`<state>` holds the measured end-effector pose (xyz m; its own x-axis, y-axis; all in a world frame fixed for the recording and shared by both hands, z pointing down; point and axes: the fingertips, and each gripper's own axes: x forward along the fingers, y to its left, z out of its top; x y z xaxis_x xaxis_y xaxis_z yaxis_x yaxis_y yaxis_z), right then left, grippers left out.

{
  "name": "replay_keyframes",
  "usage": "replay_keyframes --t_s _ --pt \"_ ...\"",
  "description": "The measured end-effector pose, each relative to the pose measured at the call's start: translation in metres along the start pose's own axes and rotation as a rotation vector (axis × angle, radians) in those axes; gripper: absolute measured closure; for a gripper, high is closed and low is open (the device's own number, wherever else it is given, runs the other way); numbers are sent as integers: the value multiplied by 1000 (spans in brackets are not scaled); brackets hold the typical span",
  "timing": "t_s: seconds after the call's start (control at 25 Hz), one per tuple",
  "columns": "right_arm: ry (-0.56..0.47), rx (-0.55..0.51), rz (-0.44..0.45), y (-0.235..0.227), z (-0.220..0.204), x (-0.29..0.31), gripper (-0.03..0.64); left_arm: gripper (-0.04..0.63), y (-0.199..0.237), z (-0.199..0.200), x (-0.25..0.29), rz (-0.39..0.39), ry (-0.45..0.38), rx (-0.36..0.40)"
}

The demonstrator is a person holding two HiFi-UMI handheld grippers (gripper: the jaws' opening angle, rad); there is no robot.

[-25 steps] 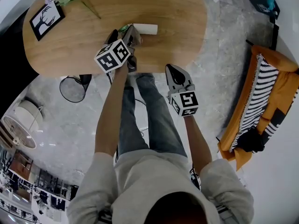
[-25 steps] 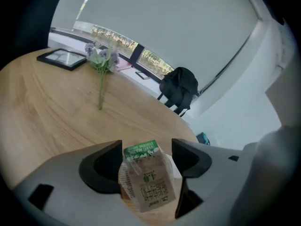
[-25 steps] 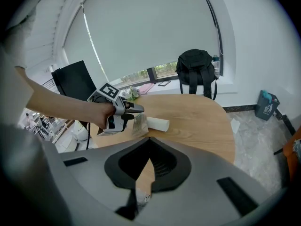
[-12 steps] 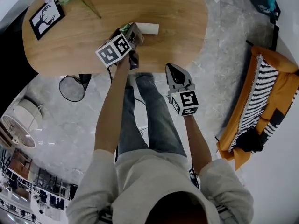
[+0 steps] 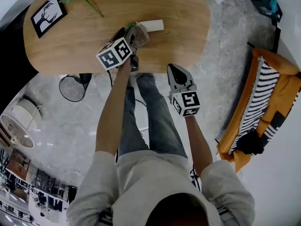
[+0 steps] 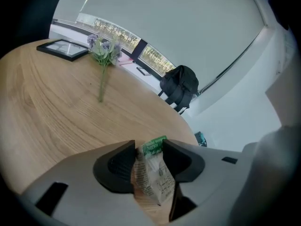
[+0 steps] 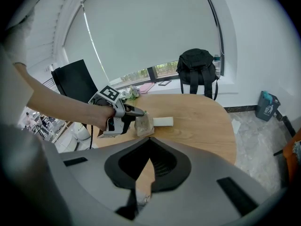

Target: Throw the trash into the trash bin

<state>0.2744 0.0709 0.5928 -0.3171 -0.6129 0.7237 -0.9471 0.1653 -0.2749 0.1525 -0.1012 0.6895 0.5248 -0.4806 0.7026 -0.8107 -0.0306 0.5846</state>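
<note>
- Wooden bench (image 5: 178,13), oval and mostly bare. Its near edge runs just under the left wrist, so there is free room to lift and draw back toward the person.
- Grey stone floor (image 5: 221,65) lies open on the right side of the bench. An orange sofa (image 5: 263,98) stands well apart from the work.
- Black mesh bin (image 5: 73,89) stands on the floor at the bench's near-left edge, partly tucked under it. I judge this to be the trash bin. Nothing can be seen in it, so the drop is yet to be done. The overhanging edge is what the carry must clear.
- Left gripper (image 5: 135,32) reaches over the bench. Its fingers (image 6: 115,166) have just been closing and now pinch the wrapper between them.
- Right gripper (image 5: 176,73) hangs just off the near edge, above the person's legs. Its fingers (image 7: 164,166) are together with nothing between them.
- Wrapper (image 6: 153,175), crinkled and clear with a green top strip, sits in the left fingers low over the bench. Whether its bottom touches the wood I cannot tell. The pick-up looks all but made, and what is left is the lift, the carry down to the left and the release.
- White flat piece (image 5: 155,25) lies on the bench just beside the wrapper. It may be trash too, though that is unclear.
</note>
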Motion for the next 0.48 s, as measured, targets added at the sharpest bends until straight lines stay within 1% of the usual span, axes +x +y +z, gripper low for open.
replay_keyframes --t_s 0.16,0.32,0.48 --pt "1 -6 6 5 0 -2 588 407 -1 -5 -1 -28 19 -3" --pt "0 -10 10 5 0 -1 588 439 -7 -2 -9 -54 2 75" --pt "0 -11 12 8 -1 -1 588 462 -10 -3 -19 -79 -25 110"
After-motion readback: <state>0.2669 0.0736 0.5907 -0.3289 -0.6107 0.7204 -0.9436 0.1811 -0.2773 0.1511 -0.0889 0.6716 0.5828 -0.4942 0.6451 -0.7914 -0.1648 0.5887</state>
